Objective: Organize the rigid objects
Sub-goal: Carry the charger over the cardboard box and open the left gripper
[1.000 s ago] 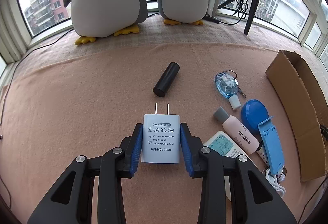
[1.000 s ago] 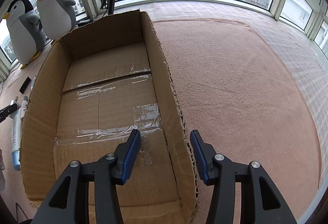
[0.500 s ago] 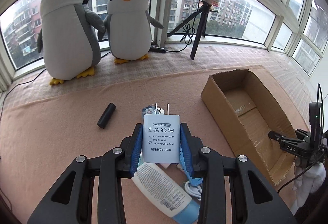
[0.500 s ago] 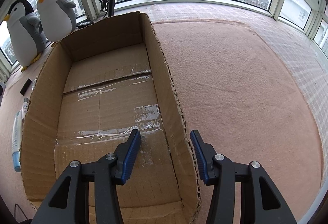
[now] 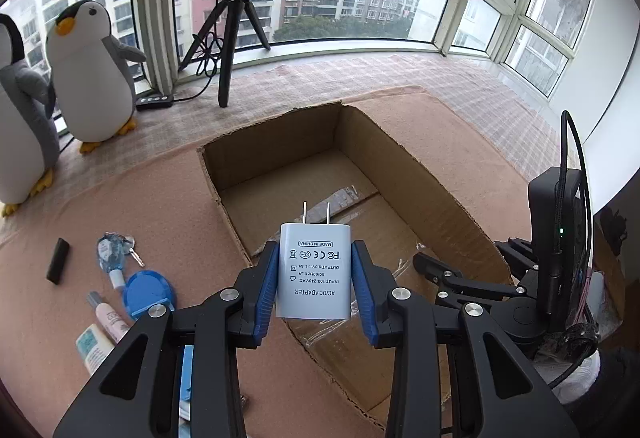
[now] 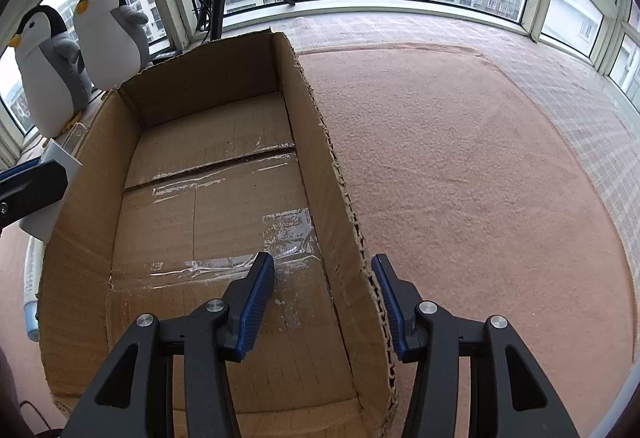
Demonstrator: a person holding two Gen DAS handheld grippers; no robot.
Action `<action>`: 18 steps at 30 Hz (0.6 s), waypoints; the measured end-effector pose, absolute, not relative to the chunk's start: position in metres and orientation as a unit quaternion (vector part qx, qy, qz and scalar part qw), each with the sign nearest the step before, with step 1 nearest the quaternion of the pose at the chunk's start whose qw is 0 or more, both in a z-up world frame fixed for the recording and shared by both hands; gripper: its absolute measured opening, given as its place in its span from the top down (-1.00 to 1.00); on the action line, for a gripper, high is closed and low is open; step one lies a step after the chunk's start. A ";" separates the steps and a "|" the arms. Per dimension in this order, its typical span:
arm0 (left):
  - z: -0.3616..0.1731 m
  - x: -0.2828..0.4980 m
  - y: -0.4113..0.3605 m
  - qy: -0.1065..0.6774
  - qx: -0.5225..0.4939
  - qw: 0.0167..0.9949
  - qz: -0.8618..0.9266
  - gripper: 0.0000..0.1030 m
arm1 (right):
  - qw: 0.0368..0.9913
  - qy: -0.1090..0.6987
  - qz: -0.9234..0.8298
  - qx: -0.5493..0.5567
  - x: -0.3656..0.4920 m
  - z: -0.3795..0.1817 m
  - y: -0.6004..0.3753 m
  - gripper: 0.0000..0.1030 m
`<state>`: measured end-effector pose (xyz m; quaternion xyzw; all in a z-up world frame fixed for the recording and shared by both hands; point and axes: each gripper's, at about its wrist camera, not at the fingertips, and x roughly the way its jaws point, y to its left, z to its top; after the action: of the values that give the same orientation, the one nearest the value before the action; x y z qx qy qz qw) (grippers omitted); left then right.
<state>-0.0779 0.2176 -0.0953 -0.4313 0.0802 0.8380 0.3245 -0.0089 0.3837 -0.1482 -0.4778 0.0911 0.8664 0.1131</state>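
Adapter: left gripper jaws are clamping it above the cardboard box.
Right gripper: jaws are gaping, straddling the box wall.
Next: lowering, then releasing inside.

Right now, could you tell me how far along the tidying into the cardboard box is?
Nothing looks done yet: the cardboard box shows only its bare taped floor. In hand: the left gripper grips the white charger at the box's near edge. The right gripper is open, straddling the box wall. Left on the mat: the black tube, keyring bottle, blue round case and small tubes.
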 end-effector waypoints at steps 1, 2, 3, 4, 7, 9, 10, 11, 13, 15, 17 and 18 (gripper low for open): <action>-0.097 -0.077 0.221 0.082 -0.433 0.322 0.838 0.34 | 0.113 0.093 0.868 -0.475 -0.009 -0.149 0.384 0.10; -0.099 -0.076 0.224 0.084 -0.434 0.322 0.837 0.34 | 0.113 0.096 0.869 -0.473 -0.008 -0.149 0.385 0.10; -0.100 -0.075 0.226 0.085 -0.435 0.321 0.837 0.34 | 0.112 0.099 0.870 -0.470 -0.008 -0.149 0.385 0.10; -0.101 -0.074 0.227 0.087 -0.436 0.320 0.837 0.34 | 0.112 0.101 0.872 -0.467 -0.007 -0.150 0.385 0.10; -0.101 -0.071 0.232 0.094 -0.434 0.318 0.838 0.34 | 0.113 0.103 0.875 -0.460 -0.008 -0.150 0.384 0.10; -0.101 -0.070 0.234 0.099 -0.432 0.316 0.839 0.34 | 0.112 0.104 0.877 -0.455 -0.009 -0.150 0.384 0.10; -0.101 -0.070 0.234 0.101 -0.431 0.316 0.839 0.34 | 0.112 0.104 0.878 -0.454 -0.009 -0.150 0.384 0.10; -0.101 -0.070 0.235 0.102 -0.431 0.315 0.839 0.33 | 0.112 0.104 0.878 -0.454 -0.009 -0.151 0.384 0.10; -0.100 -0.070 0.235 0.103 -0.430 0.313 0.840 0.33 | 0.112 0.103 0.880 -0.450 -0.008 -0.151 0.383 0.10; -0.097 -0.069 0.234 0.106 -0.427 0.310 0.843 0.22 | 0.111 0.104 0.879 -0.452 -0.009 -0.151 0.383 0.10; -0.094 -0.069 0.231 0.101 -0.426 0.308 0.845 0.03 | 0.109 0.102 0.878 -0.455 -0.010 -0.151 0.383 0.10; -0.093 -0.069 0.230 0.096 -0.426 0.306 0.846 -0.14 | 0.109 0.100 0.877 -0.457 -0.010 -0.151 0.383 0.09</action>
<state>-0.0694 0.2299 -0.0932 -0.4264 0.0963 0.8457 0.3061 -0.0103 0.3826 -0.1506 -0.4572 0.1005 0.8769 0.1094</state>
